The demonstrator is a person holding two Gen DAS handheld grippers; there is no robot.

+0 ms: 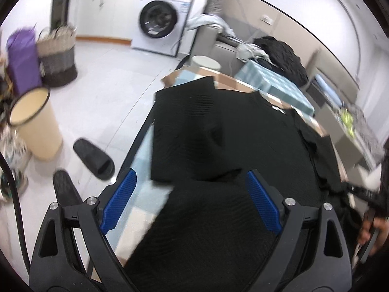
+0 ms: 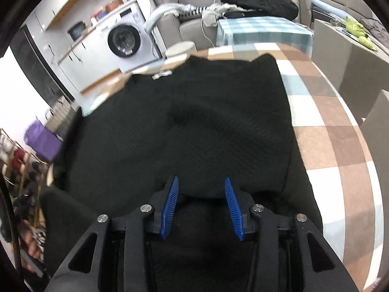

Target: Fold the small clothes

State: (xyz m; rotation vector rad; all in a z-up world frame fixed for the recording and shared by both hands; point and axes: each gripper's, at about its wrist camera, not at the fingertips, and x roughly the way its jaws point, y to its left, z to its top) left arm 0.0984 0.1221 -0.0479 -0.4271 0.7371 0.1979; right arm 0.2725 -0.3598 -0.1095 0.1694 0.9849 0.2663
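Note:
A black knit T-shirt (image 1: 233, 146) lies on the checked tablecloth (image 1: 143, 155), with its left side and sleeve folded in over the body. My left gripper (image 1: 192, 177) is open and empty above the shirt's lower left part. In the right wrist view the same shirt (image 2: 194, 121) shows with its right side folded inward and a white neck label (image 2: 162, 74) at the far edge. My right gripper (image 2: 201, 182) is open and empty just above the near edge of that folded flap.
The checked table (image 2: 335, 131) drops off to the floor on the left. A washing machine (image 1: 160, 22), a woven basket (image 1: 57, 53), a cream bin (image 1: 36, 124) and black slippers (image 1: 93, 158) stand on the floor. A sofa with dark clothes (image 2: 257, 0) is behind.

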